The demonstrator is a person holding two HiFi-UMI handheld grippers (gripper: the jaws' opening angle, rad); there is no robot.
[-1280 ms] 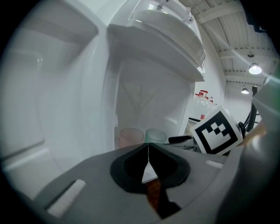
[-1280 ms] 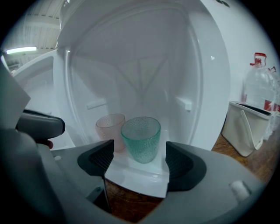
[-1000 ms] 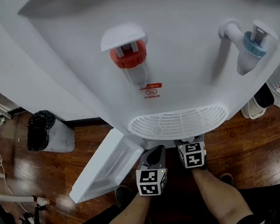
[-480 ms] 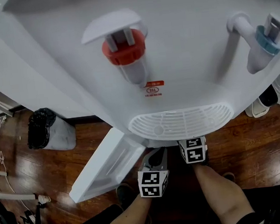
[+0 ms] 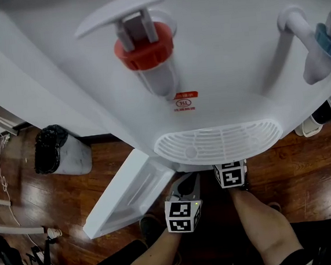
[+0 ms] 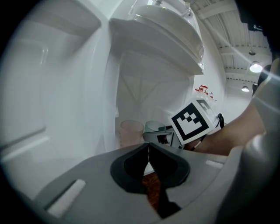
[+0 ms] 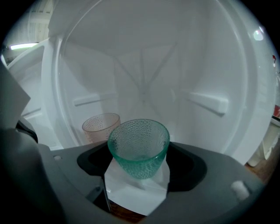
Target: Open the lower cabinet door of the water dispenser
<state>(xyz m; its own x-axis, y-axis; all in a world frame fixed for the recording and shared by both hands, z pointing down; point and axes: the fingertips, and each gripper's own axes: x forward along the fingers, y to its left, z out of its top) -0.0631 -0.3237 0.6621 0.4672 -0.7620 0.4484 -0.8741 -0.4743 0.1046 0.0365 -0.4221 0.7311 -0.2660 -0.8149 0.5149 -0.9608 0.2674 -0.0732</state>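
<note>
The cabinet door point(image 5: 124, 191) of the water dispenser point(image 5: 223, 65) stands swung wide, down and to the left of the drip tray point(image 5: 219, 144), so I judge the opening itself done. Below the drip tray, my left gripper point(image 6: 148, 149) has its jaws together on nothing, just beside the door's inner face. My right gripper point(image 7: 139, 168) reaches into the cabinet under the drip tray, its jaws pressed on a green cup point(image 7: 139, 144). A pink cup point(image 7: 99, 127) stands just behind that one, to its left. To do this well, I want the left gripper clear of the door so it can't nudge it shut. The right hand should be level, moving the green cup straight and clear of the pink cup.
</note>
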